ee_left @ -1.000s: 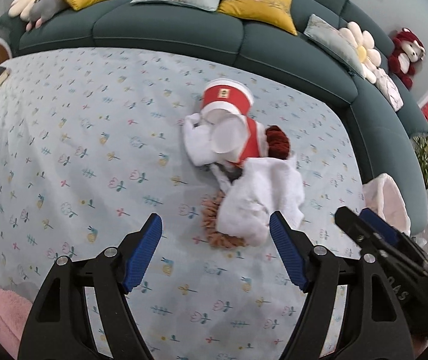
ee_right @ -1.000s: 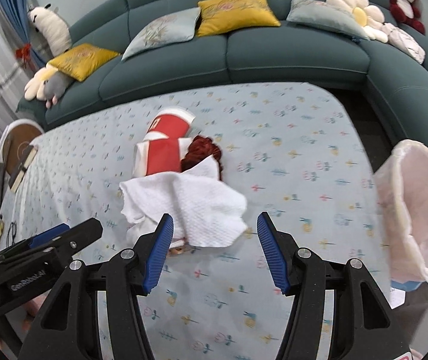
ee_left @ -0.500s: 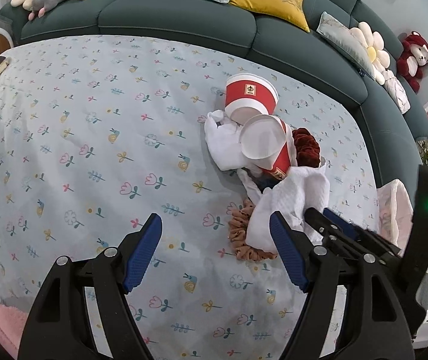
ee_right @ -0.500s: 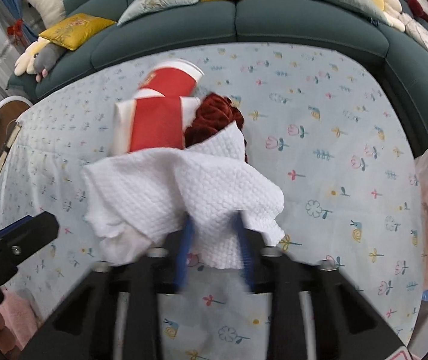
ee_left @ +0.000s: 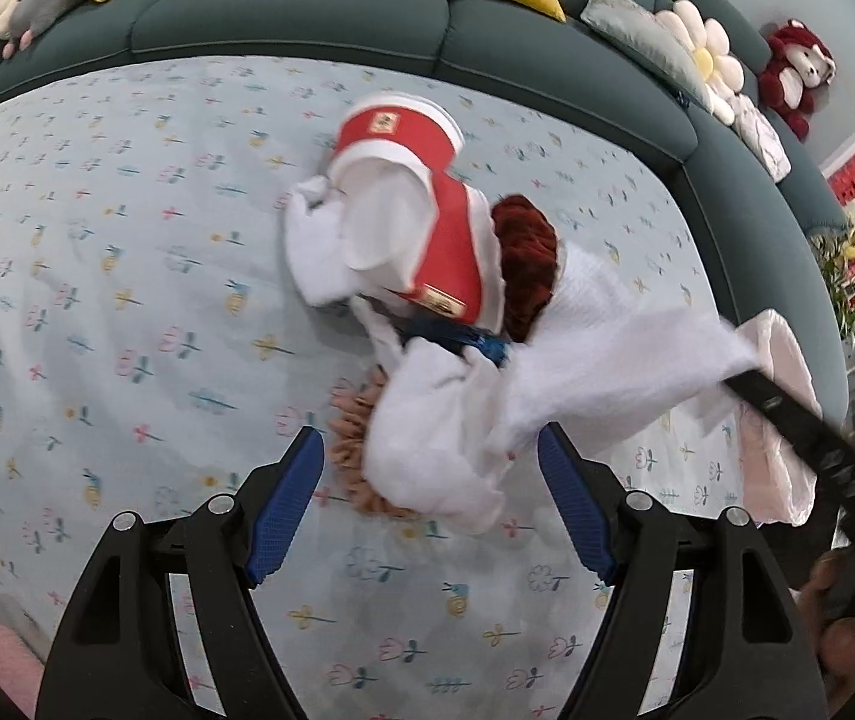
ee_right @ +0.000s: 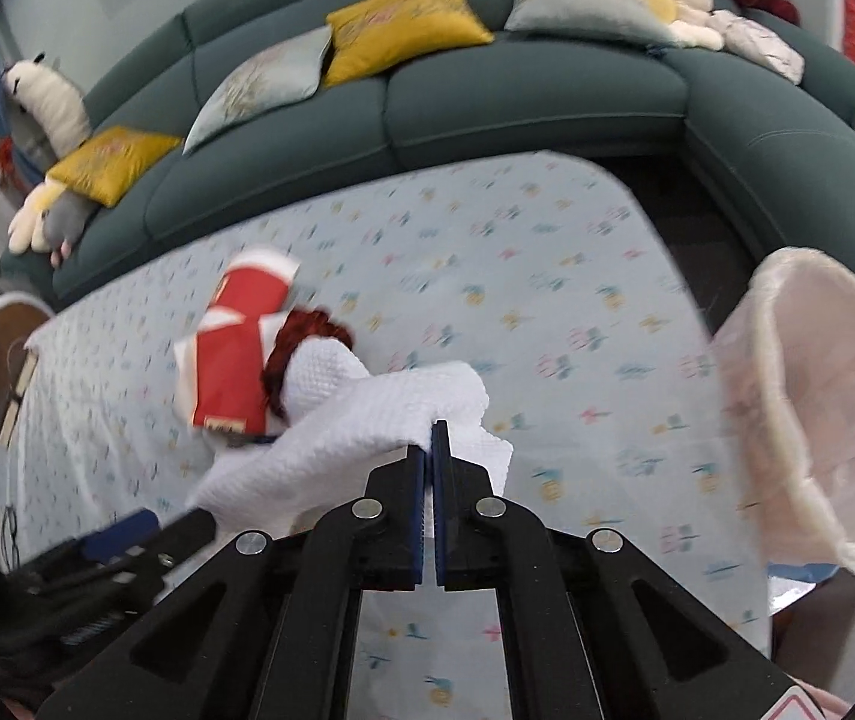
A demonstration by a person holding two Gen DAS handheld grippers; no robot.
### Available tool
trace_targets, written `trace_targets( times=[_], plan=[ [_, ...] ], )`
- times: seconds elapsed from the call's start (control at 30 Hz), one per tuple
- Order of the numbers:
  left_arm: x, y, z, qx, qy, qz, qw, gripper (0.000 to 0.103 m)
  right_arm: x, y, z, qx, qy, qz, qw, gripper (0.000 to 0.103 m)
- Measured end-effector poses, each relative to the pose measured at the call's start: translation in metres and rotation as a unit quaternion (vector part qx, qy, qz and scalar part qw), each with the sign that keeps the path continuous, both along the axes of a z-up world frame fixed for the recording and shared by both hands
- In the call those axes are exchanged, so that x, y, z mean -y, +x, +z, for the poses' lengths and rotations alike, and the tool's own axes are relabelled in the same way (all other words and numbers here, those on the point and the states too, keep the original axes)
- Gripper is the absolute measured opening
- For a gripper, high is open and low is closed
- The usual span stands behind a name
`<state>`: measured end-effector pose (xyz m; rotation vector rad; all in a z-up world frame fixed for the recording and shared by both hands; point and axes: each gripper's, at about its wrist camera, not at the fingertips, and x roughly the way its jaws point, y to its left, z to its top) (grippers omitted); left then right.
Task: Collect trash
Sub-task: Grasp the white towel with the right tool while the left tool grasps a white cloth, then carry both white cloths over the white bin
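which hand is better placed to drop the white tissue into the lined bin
Right. Its claw is already shut on the white tissue, with the lined bin on its side of the table. The left claw is open, holding nothing.

The right gripper point(ee_right: 432, 427), open a second ago, has closed its jaws on the white paper towel point(ee_right: 367, 420). The towel's edge is now lifted and stretched toward the pink-lined bin point(ee_right: 811, 420).

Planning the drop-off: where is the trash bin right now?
In the right wrist view the pink-lined trash bin stands at the far right, off the table's right edge, beside the sofa.
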<state>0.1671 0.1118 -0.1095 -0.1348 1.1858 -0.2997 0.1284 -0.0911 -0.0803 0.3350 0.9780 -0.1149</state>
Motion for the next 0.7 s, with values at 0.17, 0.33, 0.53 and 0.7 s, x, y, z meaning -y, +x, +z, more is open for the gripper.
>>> trace_targets(
  times=[0.17, 0.33, 0.53, 0.7],
  plan=[
    [0.011, 0.002, -0.007, -0.009, 0.004, -0.006, 0.9999, 0.049, 0.017, -0.009, 0.015, 0.015, 0.003, -0.017, 1.0, 0.002],
    [0.016, 0.002, -0.007, -0.016, -0.001, -0.008, 0.9998, 0.021, 0.025, -0.017, 0.024, 0.017, 0.005, -0.02, 1.0, 0.002],
    [0.028, -0.005, 0.011, 0.004, 0.006, -0.015, 0.9999, 0.014, 0.026, -0.029, 0.035, 0.017, 0.005, -0.015, 1.0, 0.002],
    [0.048, -0.011, 0.035, 0.026, 0.001, -0.026, 0.9993, 0.014, 0.032, -0.041, 0.052, 0.03, 0.003, -0.011, 0.999, 0.002]
  ],
)
